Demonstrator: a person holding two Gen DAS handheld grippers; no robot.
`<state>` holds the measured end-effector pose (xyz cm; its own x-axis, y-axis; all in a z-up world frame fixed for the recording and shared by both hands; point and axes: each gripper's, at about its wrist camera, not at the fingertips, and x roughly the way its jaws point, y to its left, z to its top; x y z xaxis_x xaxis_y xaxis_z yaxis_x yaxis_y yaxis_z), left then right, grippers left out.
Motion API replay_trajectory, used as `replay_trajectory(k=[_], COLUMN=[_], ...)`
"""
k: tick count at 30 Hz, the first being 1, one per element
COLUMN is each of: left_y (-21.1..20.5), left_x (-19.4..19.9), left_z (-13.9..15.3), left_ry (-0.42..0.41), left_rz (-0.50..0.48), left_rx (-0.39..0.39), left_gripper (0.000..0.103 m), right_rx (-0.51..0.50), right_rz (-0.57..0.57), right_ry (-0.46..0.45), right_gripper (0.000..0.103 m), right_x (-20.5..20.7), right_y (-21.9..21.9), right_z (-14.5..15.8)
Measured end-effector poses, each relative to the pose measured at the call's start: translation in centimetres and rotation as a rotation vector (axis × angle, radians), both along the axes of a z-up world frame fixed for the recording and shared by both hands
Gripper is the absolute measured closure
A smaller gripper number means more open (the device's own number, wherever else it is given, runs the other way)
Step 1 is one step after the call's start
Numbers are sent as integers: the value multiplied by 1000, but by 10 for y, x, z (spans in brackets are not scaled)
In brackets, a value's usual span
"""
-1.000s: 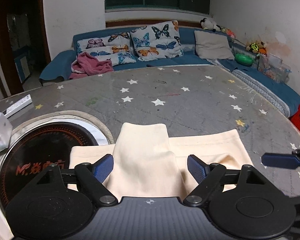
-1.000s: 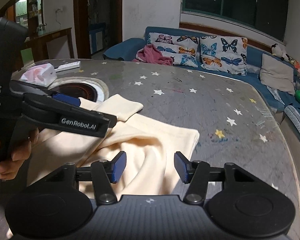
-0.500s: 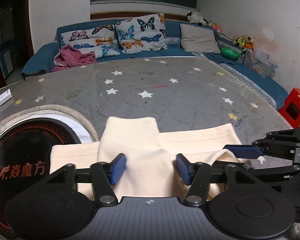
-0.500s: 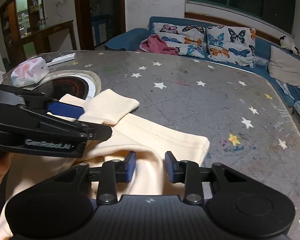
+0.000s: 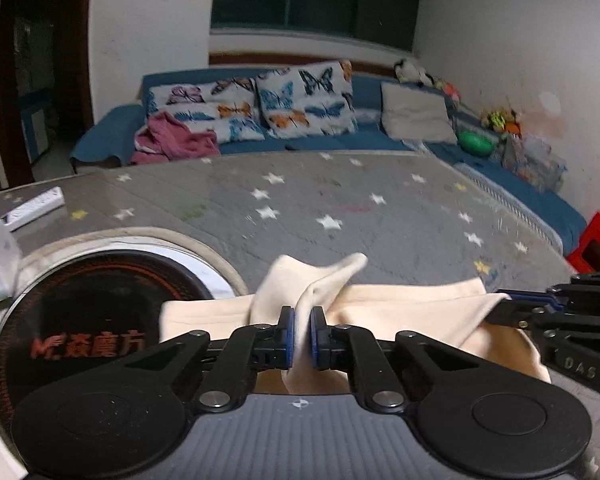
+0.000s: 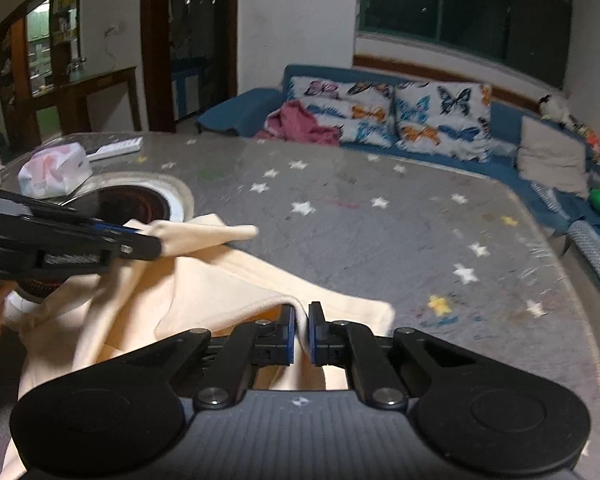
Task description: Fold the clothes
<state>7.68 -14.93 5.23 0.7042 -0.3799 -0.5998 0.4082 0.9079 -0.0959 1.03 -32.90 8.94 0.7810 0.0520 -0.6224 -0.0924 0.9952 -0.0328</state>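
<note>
A cream garment [image 5: 400, 316] lies on the grey star-patterned table [image 5: 340, 200]. My left gripper [image 5: 301, 334] is shut on its folded sleeve [image 5: 312, 280], which rises bunched between the blue pads. In the right wrist view the same cream garment [image 6: 204, 288] spreads to the left, and my right gripper [image 6: 301, 334] is shut on a raised fold of its edge. The left gripper [image 6: 140, 240] shows there from the side, holding the sleeve [image 6: 216, 234] lifted off the table. The right gripper [image 5: 512, 296] also shows at the right edge of the left wrist view, pinching the cloth.
A round black induction hob [image 5: 84, 312] is set into the table at the left. A tissue pack [image 6: 56, 174] and a white power strip [image 6: 118, 146] lie behind it. A blue sofa [image 5: 340, 136] with butterfly cushions and a pink garment [image 5: 172, 140] runs along the far side.
Both grippers have gone from open to shut on the cream garment. The sleeve and the edge fold are now lifted off the table.
</note>
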Motion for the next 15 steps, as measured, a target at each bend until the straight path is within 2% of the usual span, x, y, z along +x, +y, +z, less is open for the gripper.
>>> replay_trajectory(k=[3,9,15], left_y=[18,80,142], left_x=[-10,-50,-91], left_z=[11,22,32], left_ry=[-25,-44,-64], left_rz=[38,154,271], left_rx=[-25,-56,-87], left_gripper=[95,95,95], right_rx=[-12,-47,-62], right_rz=[-42,-148,-280], right_ry=[-32,-97,-132], right_gripper=[97,97,97], right_x=[-15,-55,-109], right_y=[-8,-29,-53], right_z=[10,25,26])
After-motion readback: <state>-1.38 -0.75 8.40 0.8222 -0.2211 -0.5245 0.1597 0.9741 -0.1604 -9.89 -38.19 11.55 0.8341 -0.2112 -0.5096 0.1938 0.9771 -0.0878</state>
